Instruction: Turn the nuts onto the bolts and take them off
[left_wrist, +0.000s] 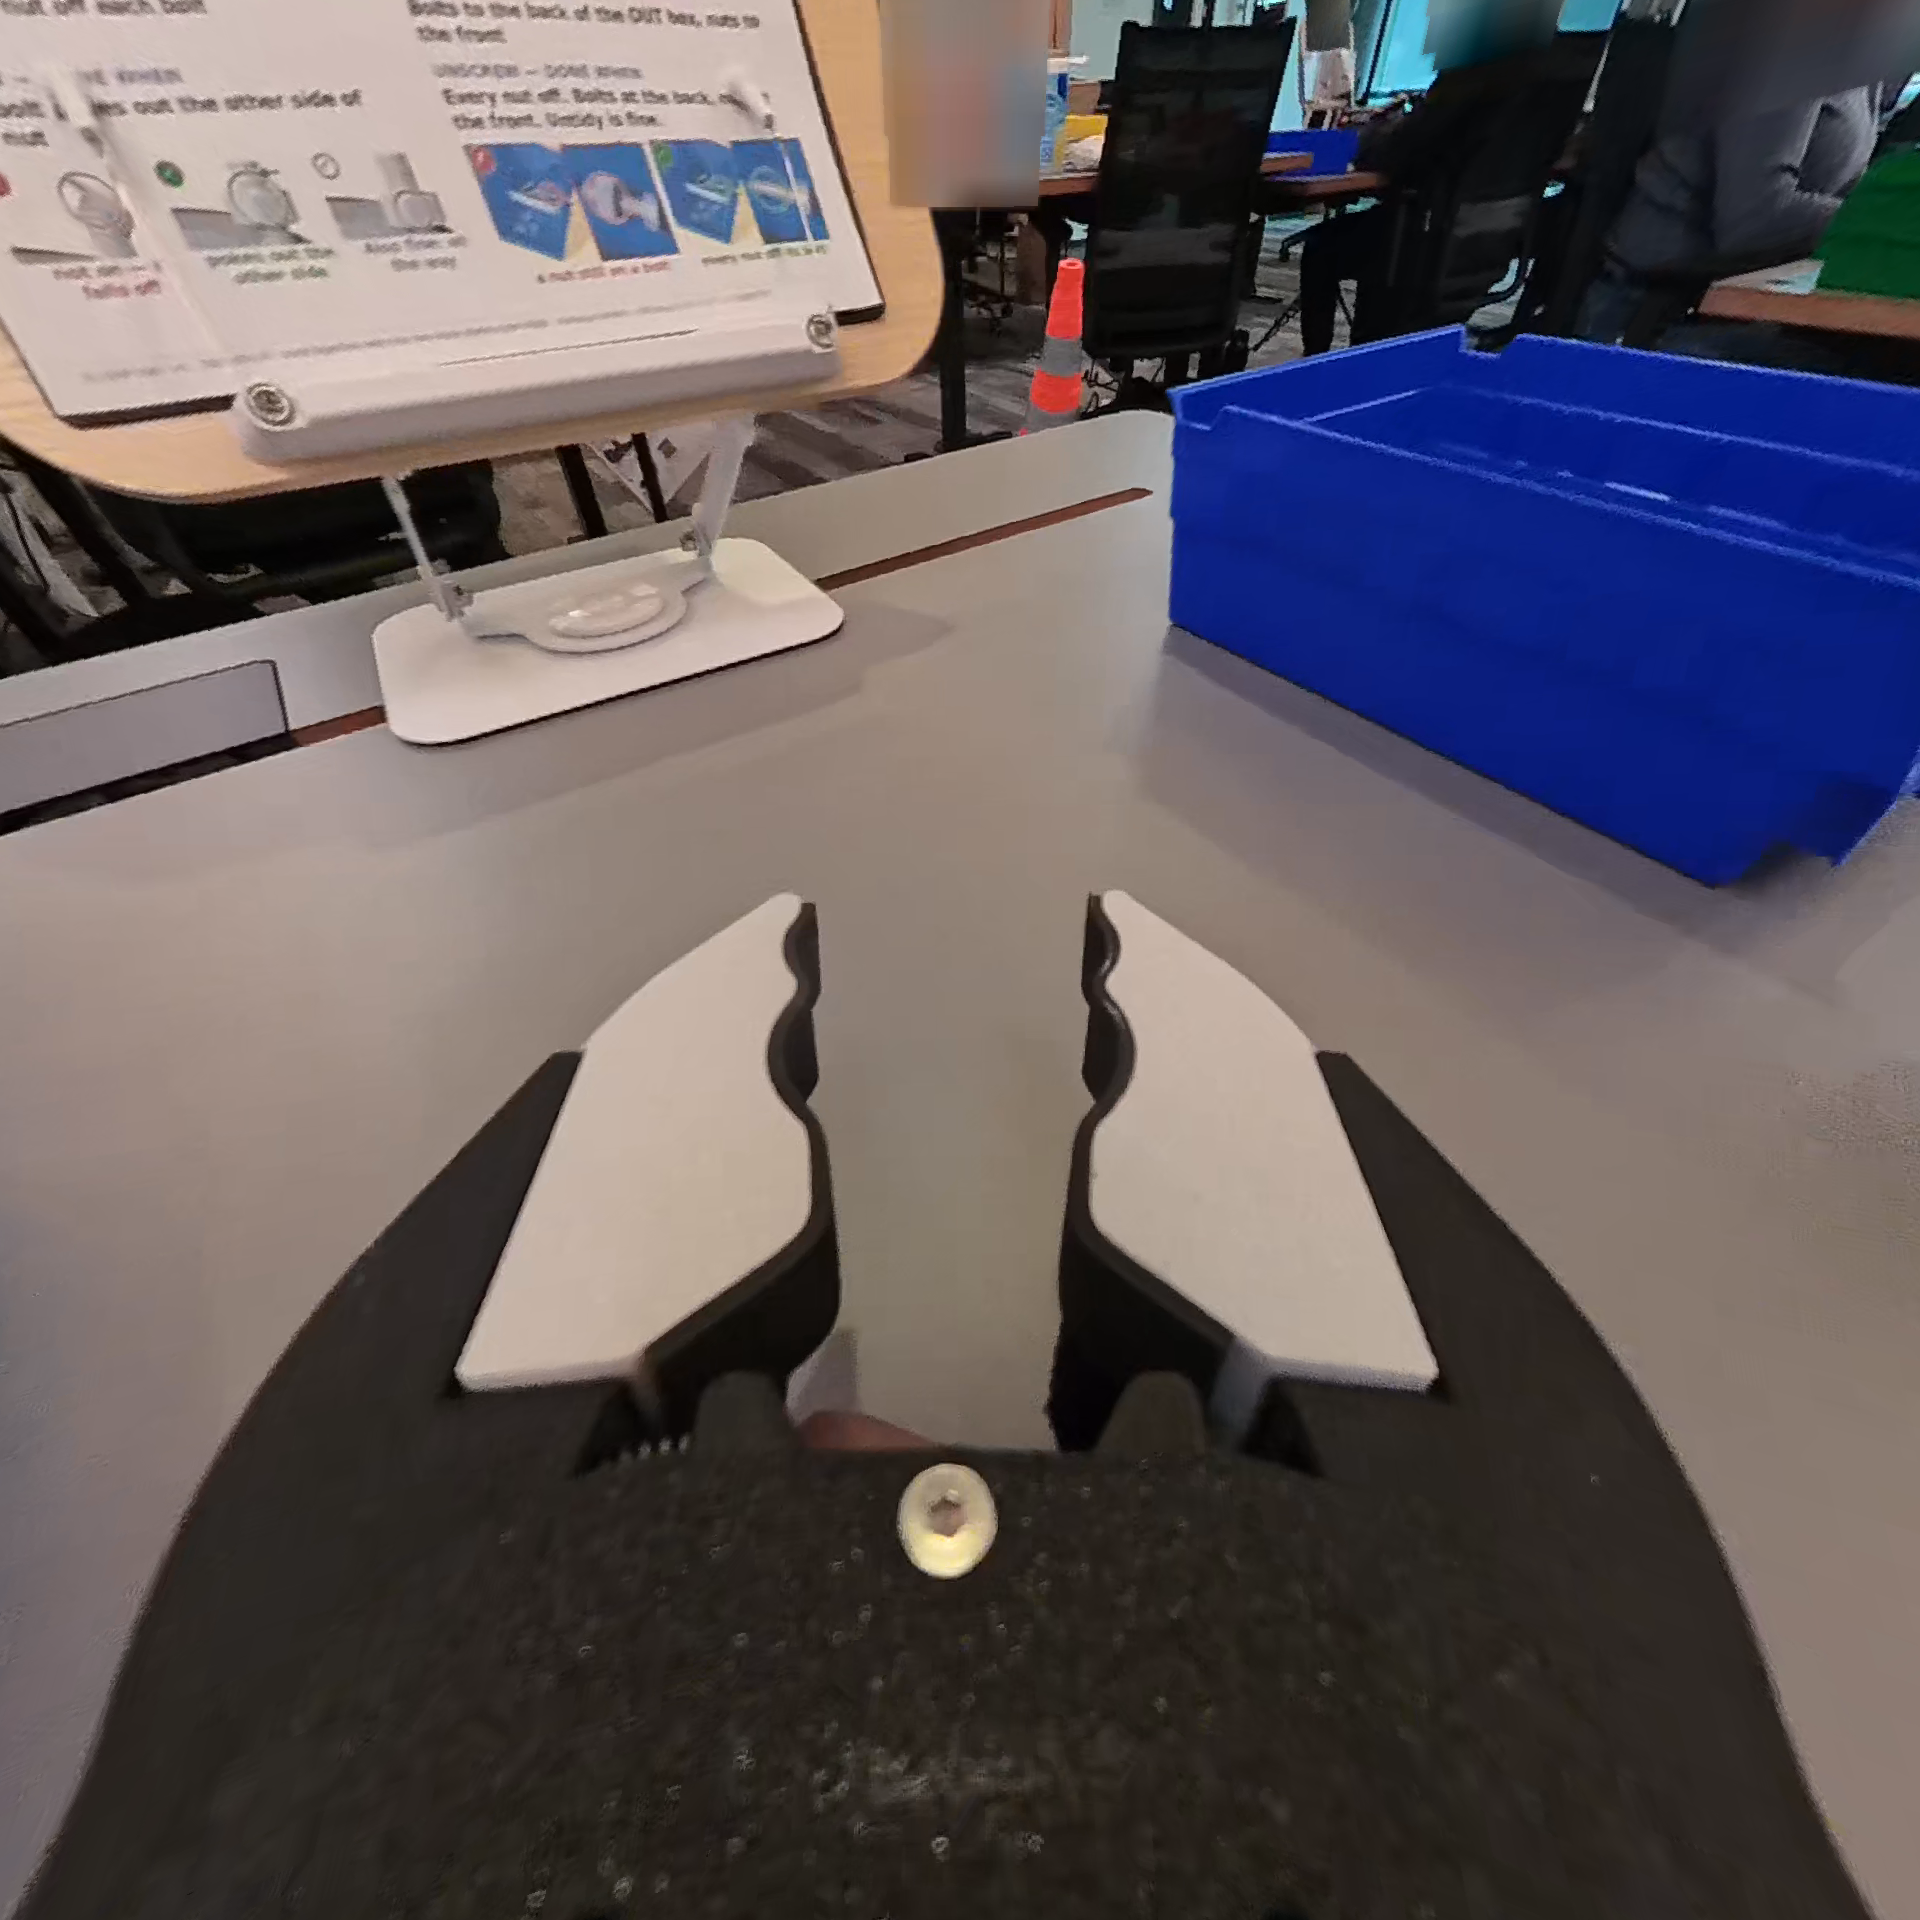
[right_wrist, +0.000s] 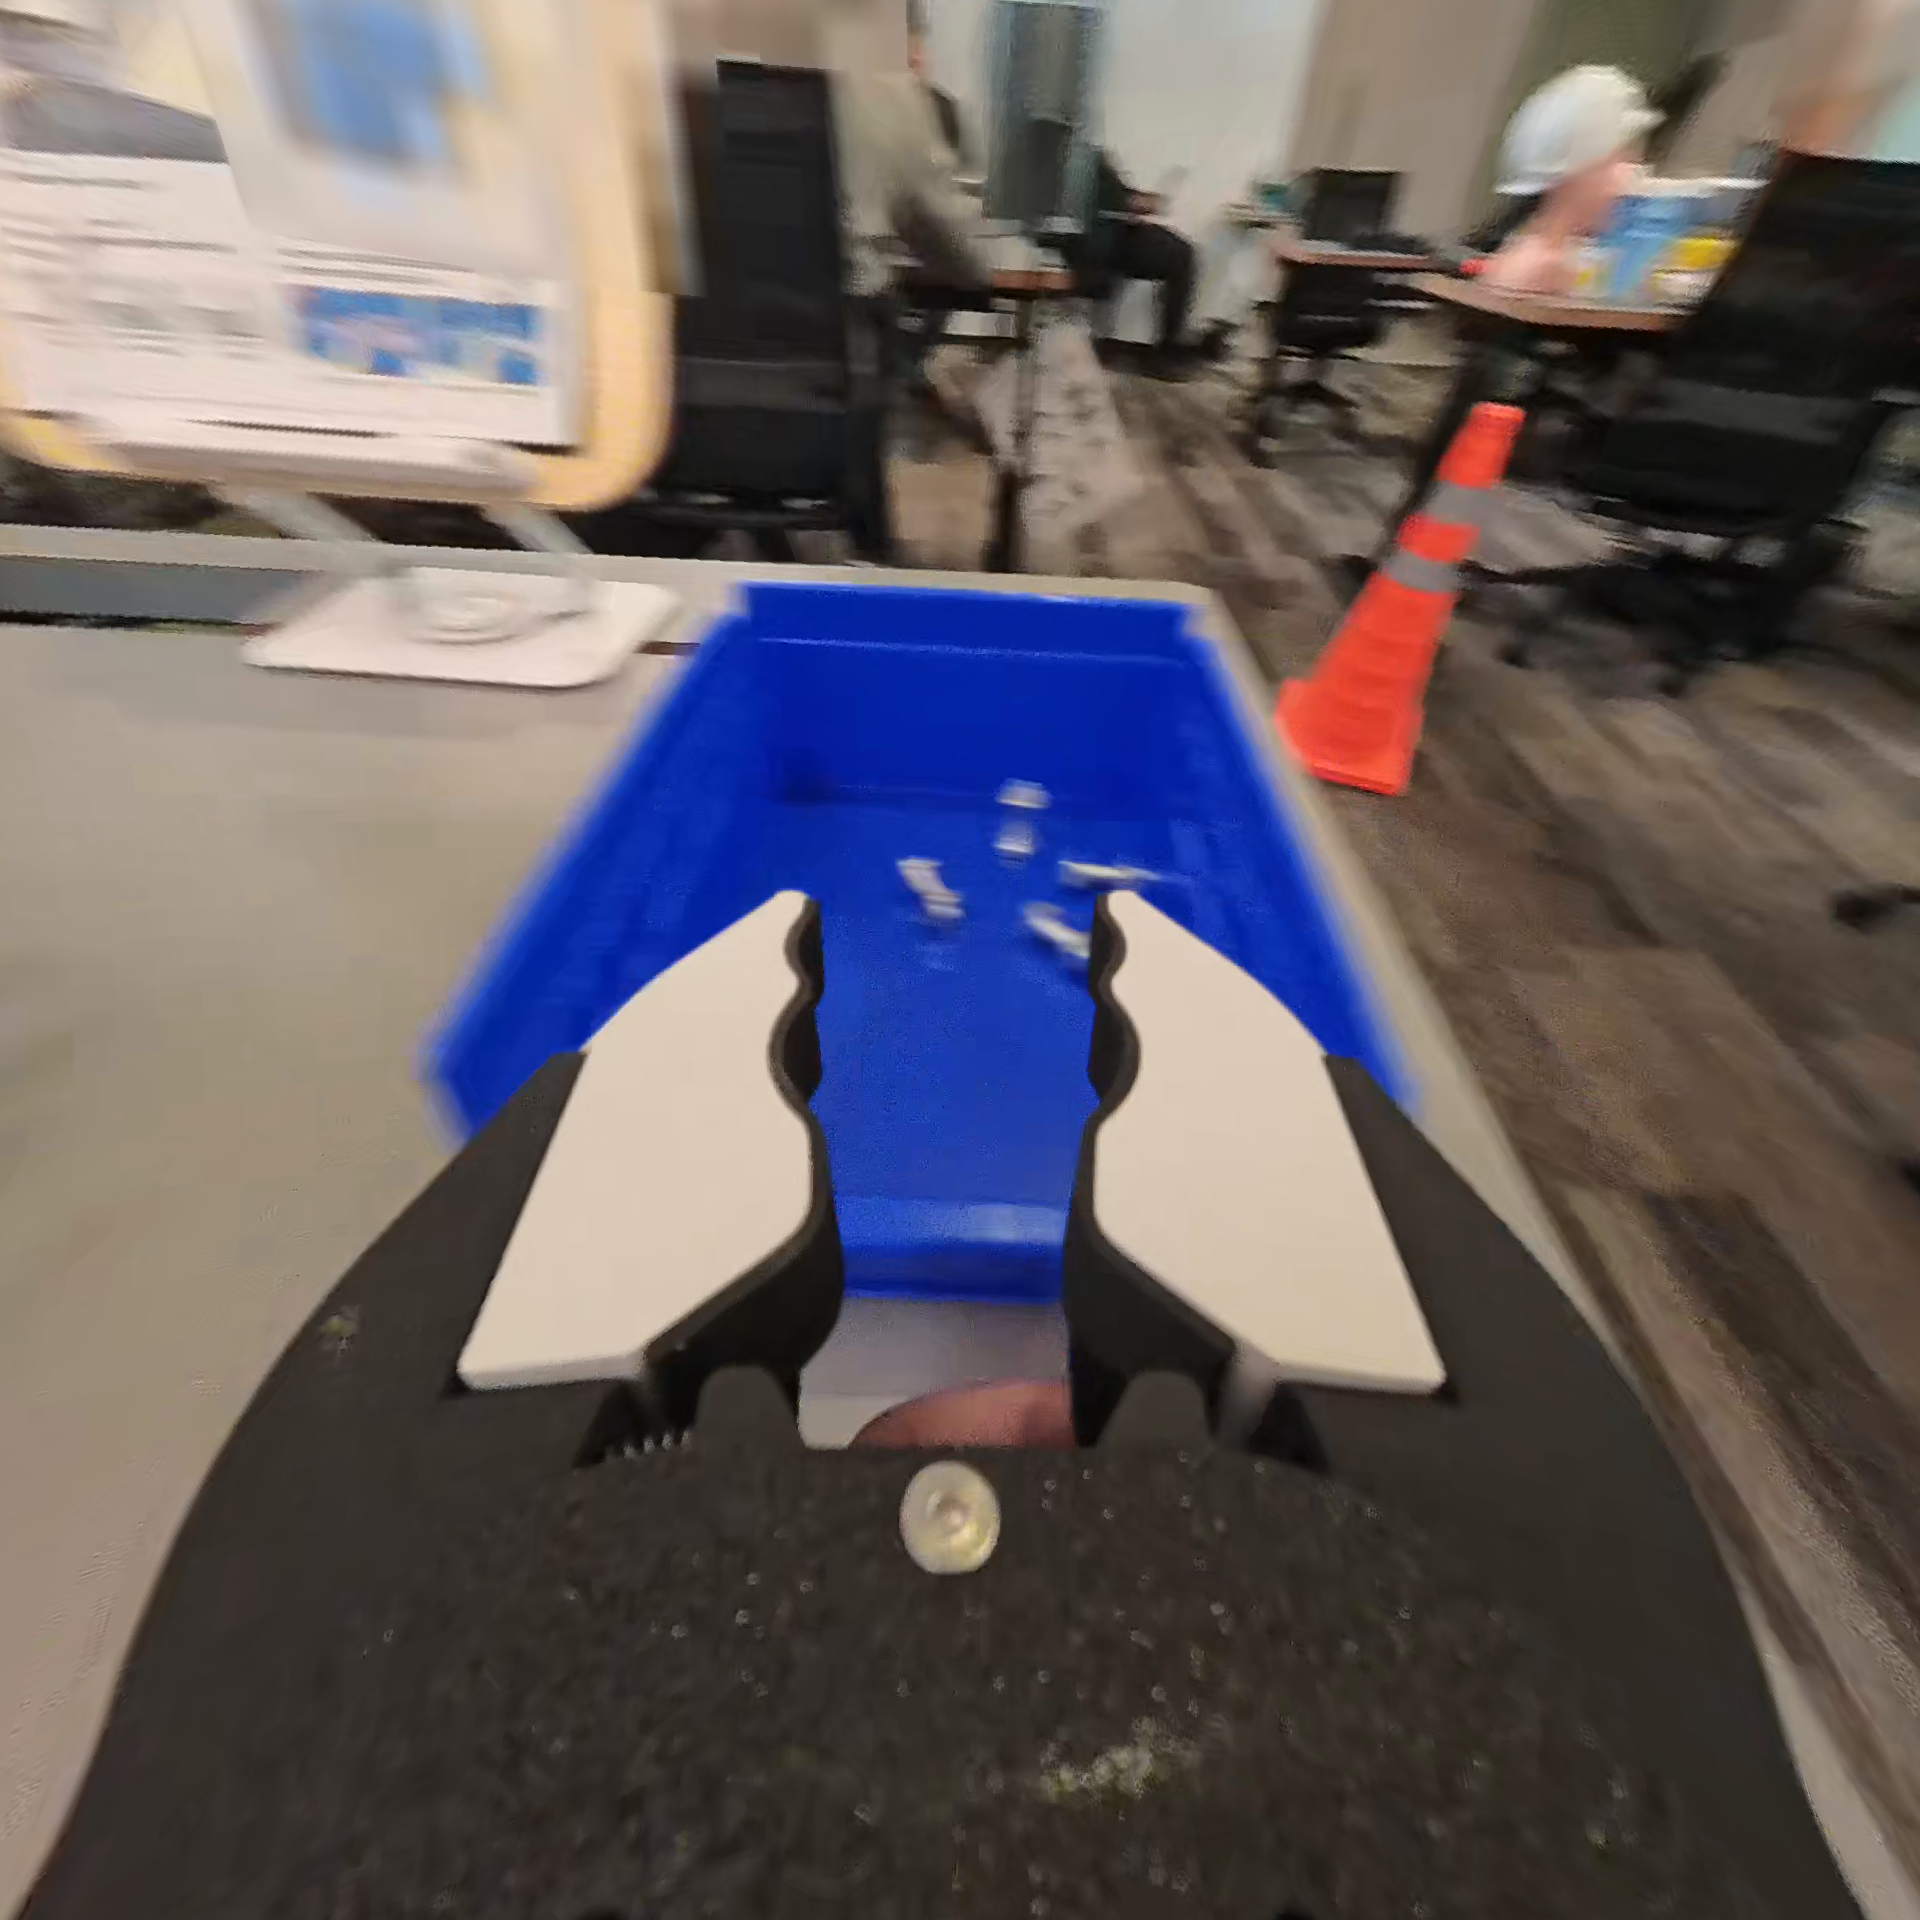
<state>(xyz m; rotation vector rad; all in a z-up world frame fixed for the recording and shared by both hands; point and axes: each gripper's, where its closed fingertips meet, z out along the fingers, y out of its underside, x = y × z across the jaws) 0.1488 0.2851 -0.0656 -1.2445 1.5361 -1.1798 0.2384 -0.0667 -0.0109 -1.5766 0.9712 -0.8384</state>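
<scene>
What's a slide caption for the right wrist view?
Open right tongs point into a blue bin holding small metal pieces.

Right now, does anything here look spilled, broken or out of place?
Nothing stands out. A few small metal parts lie loose at the far end of the blue bin, too blurred to identify. Both grippers are open and empty.

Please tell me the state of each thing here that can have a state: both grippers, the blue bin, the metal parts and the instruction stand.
left gripper: open, empty, over bare table.
right gripper: open, empty, aimed into the bin.
blue bin: upright, uncovered.
metal parts: loose on the bin floor, too blurred to tell nuts from bolts.
instruction stand: standing, board tilted.
</scene>
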